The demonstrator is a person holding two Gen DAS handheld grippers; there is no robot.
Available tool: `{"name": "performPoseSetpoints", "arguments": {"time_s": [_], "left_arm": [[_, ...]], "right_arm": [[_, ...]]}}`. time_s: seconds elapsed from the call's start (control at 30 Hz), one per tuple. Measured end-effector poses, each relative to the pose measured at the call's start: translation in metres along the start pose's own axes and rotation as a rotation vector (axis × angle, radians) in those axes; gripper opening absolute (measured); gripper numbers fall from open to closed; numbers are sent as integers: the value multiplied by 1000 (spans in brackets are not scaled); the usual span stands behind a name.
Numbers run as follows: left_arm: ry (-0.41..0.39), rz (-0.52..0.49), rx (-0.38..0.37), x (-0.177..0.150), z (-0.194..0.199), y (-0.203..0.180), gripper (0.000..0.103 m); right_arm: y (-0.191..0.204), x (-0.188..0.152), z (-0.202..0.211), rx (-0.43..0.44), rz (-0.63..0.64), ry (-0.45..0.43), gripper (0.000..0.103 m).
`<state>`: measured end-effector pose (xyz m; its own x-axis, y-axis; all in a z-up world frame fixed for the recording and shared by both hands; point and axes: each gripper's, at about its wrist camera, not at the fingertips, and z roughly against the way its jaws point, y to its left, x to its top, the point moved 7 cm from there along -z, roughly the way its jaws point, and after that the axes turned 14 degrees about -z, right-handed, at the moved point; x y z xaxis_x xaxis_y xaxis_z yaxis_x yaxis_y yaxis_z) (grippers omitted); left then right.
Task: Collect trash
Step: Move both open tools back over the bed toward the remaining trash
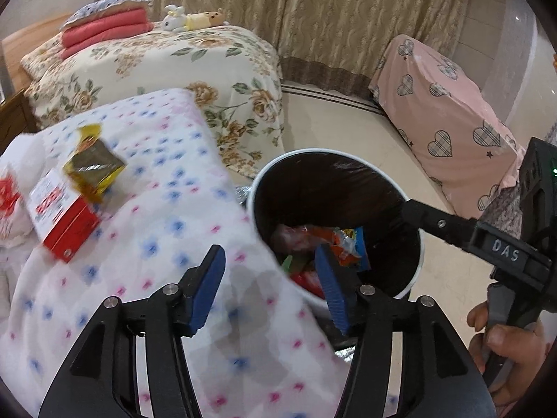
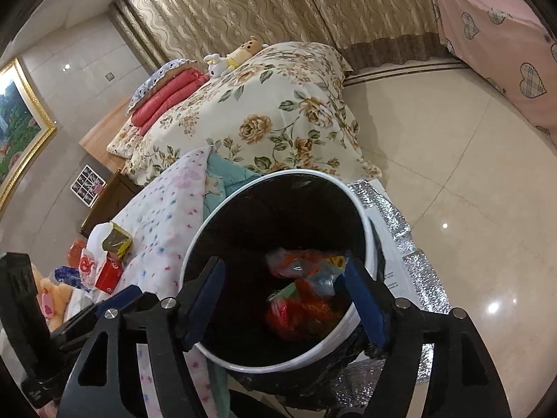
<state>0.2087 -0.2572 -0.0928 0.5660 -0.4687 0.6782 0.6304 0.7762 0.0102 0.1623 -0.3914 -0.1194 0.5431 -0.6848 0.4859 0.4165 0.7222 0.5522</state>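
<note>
Right wrist: right tool (image 2: pixel 283 299) open, seemingly empty, over bin (image 2: pixel 278 365)

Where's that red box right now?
The red box lies on the dotted blanket, left of the bin in the left wrist view, with a gold packet leaning on top.

Left gripper (image 1: pixel 269 291) with jaws apart and empty above dotted blanket (image 1: pixel 167 223), bin (image 1: pixel 416 271) holding wrappers (image 1: pixel 334 244) at right, right gripper (image 1: pixel 428 217) over its rim, red box (image 1: pixel 66 219) on blanket
</note>
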Motion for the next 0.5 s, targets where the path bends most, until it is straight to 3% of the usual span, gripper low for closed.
{"name": "performPoseSetpoints", "arguments": {"time_s": [0.5], "left_arm": [[6, 142, 69, -59, 41, 55, 60]], "right_arm": [[51, -34, -5, 77, 52, 55, 79]]}}
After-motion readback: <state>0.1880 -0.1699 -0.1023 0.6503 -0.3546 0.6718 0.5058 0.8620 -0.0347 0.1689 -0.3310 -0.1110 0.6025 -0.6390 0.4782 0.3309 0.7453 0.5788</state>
